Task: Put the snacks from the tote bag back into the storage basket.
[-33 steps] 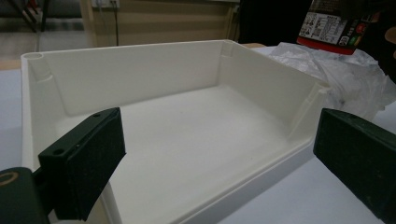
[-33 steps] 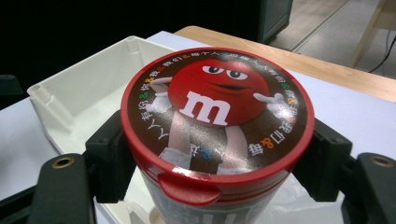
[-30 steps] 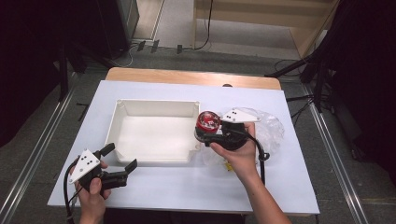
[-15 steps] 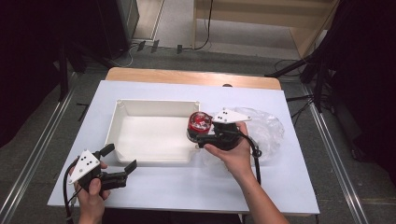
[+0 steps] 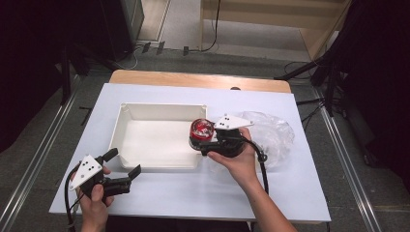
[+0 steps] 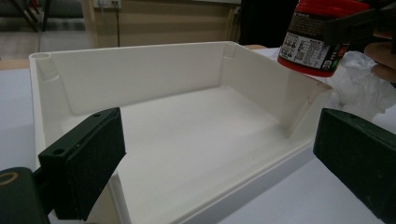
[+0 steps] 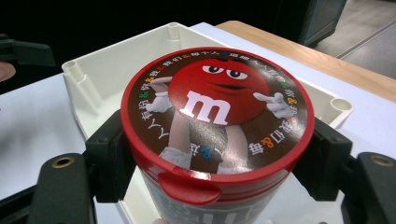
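At frame centre the right gripper [image 5: 209, 140] clamps the red-lidded candy jar [image 5: 201, 129] over the white tray's [image 5: 126, 125] right wall, presumably to drop it in; the left gripper [image 5: 122, 164] waits released at lower left

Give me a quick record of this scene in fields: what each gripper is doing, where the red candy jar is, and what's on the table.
held item: red-lidded round plastic candy jar, upright
right gripper: shut on the jar's sides below the lid
jar position: over the right wall of the white rectangular plastic tray, above its rim
tray contents: nothing inside
left gripper: open, holding nothing, at the tray's near left corner
other item: crumpled clear plastic bag, right of the tray
surface: white table
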`<state>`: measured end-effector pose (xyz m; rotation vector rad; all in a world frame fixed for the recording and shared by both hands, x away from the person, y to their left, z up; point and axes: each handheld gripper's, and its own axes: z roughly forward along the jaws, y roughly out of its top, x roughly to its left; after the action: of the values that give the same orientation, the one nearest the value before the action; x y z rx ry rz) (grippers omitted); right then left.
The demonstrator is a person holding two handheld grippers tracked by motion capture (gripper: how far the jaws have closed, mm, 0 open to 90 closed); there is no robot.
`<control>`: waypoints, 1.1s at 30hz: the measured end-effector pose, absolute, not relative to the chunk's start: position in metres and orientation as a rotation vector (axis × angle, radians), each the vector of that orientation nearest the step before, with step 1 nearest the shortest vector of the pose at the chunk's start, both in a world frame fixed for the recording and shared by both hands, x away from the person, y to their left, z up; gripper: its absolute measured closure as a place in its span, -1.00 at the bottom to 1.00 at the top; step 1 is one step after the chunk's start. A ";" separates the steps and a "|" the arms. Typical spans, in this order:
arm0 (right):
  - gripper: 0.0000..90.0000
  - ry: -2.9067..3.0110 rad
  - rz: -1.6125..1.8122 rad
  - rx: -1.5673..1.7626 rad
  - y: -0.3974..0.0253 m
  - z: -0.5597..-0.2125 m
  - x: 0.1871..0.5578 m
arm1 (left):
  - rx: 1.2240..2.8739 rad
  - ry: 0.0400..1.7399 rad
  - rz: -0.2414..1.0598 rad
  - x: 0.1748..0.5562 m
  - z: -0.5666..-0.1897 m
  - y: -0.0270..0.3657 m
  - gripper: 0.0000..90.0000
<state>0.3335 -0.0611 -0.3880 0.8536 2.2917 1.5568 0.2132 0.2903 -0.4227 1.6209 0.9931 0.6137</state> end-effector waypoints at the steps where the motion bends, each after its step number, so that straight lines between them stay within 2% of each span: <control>1: -0.43 2.294 1.553 0.849 -0.060 -0.389 0.334 | 1.623 0.992 0.612 0.213 -0.423 0.290 -0.94; 33: -0.43 2.366 1.443 0.795 -0.040 -0.407 0.337 | 1.636 1.001 0.603 0.216 -0.426 0.288 -0.94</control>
<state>0.3372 -0.0401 -0.4071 0.7946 2.3663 1.4428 0.2161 0.2883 -0.4258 1.6359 1.0011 0.6034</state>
